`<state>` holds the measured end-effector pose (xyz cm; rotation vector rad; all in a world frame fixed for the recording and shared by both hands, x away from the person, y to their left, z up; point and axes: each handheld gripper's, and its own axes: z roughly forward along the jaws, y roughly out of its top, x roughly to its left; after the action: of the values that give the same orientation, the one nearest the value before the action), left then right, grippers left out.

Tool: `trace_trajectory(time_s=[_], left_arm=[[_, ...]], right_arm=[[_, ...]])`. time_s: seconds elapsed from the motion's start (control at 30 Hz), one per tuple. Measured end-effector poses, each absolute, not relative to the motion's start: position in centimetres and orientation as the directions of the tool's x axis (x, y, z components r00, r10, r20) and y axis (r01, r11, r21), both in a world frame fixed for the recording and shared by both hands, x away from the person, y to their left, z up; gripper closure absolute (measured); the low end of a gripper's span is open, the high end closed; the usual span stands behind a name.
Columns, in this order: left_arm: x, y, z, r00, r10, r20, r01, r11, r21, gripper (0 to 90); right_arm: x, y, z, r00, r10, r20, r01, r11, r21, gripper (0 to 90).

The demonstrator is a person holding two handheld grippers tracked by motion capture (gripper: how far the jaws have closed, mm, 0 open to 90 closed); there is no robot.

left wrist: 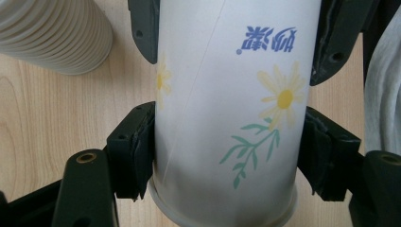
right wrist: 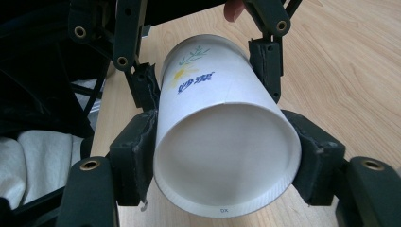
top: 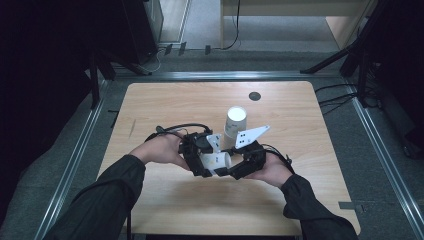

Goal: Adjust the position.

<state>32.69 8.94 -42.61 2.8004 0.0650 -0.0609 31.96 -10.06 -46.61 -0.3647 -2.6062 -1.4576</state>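
Cup (top: 216,161) lies on its side above the near middle of the table (top: 165,105), clamped between both grippers: the left gripper (top: 198,159) near its rim, the right gripper (top: 240,167) at its base. It seems mid-handover or being pulled off a nested cup; release is left. A stack of cups (top: 235,121) stands just beyond, close enough to bump.

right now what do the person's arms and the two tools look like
Both forearms wear dark long sleeves. The left tool and right tool are black, with blocky jaw pads and brass-coloured rivets. A black cable trails from the left one; the right carries a white three-cornered plate with dark dots.
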Motion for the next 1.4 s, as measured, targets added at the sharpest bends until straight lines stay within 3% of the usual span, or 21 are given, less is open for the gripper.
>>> trace_trajectory(time_s=[0.33, 0.47, 0.6, 0.97, 1.13, 1.4], left_arm=[[32.8, 8.9, -42.7, 0.998, 0.048, -0.048, 0.062, -0.939, 0.34, 26.7], [32.9, 8.9, -42.7, 0.996, 0.077, -0.05, 0.09, -0.931, 0.355, 17.9], [33.1, 9.4, -42.7, 0.993, 0.106, -0.049, 0.117, -0.914, 0.388, 12.7], [33.1, 10.8, -42.9, 0.986, 0.147, -0.075, 0.165, -0.859, 0.485, 11.2], [33.1, 11.8, -43.4, 0.975, 0.198, -0.102, 0.221, -0.801, 0.556, 3.2], [32.8, 13.1, -44.0, 0.965, 0.22, -0.141, 0.258, -0.735, 0.627, 3.4]], right_arm=[[32.0, -10.2, -46.5, -0.965, 0.145, 0.219, 0.263, 0.507, 0.821, 34.4], [32.0, -10.2, -46.4, -0.966, 0.142, 0.215, 0.258, 0.509, 0.821, 34.4], [32.0, -10.4, -46.2, -0.967, 0.141, 0.21, 0.253, 0.504, 0.826, 34.4], [32.4, -11.3, -45.8, -0.966, 0.153, 0.208, 0.257, 0.479, 0.839, 34.4], [32.5, -11.9, -45.5, -0.965, 0.157, 0.211, 0.26, 0.462, 0.848, 34.4], [32.6, -12.6, -45.2, -0.964, 0.161, 0.213, 0.263, 0.44, 0.859, 34.4]])
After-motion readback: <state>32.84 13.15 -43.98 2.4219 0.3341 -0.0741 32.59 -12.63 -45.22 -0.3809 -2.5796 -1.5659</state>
